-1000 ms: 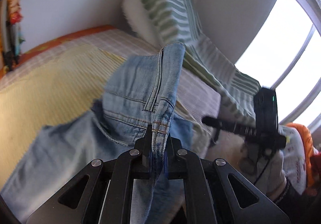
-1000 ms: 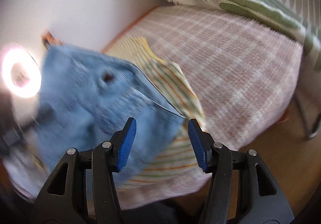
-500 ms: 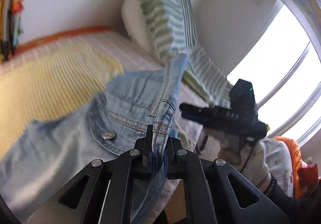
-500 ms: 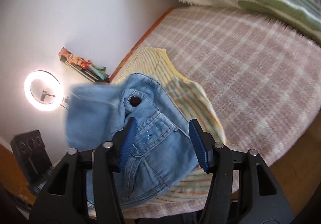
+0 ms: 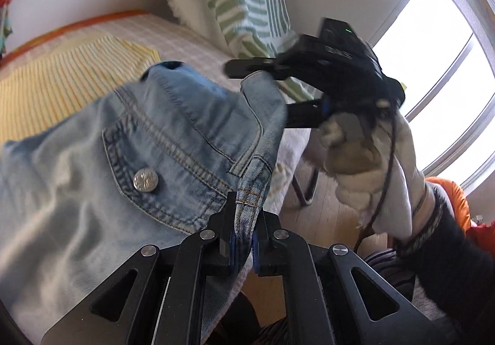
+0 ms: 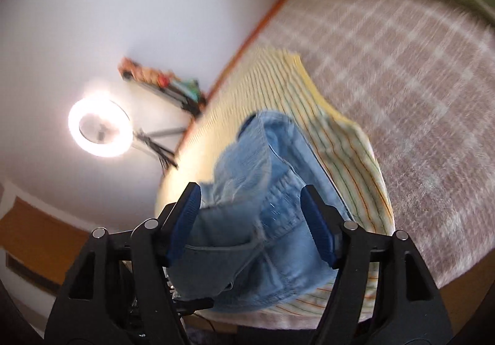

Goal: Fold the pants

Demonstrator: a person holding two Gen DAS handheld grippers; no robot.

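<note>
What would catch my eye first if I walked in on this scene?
Probably the light blue jeans, pinched at the waistband by the left gripper, their silver button gleaming. The right gripper stands open around another bunch of denim. Behind glows a ring light against the wall, beside a bed with a yellow striped cloth.

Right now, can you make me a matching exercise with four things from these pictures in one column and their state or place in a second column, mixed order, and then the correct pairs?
Things:
1. left gripper
2. right gripper
3. jeans
4. yellow cloth

States or places:
A. open, with denim between the fingers
B. spread flat on the bed, under the denim
C. shut on the waistband
D. held up at the waistband, metal button showing

Pairs: 1-C, 2-A, 3-D, 4-B
</note>
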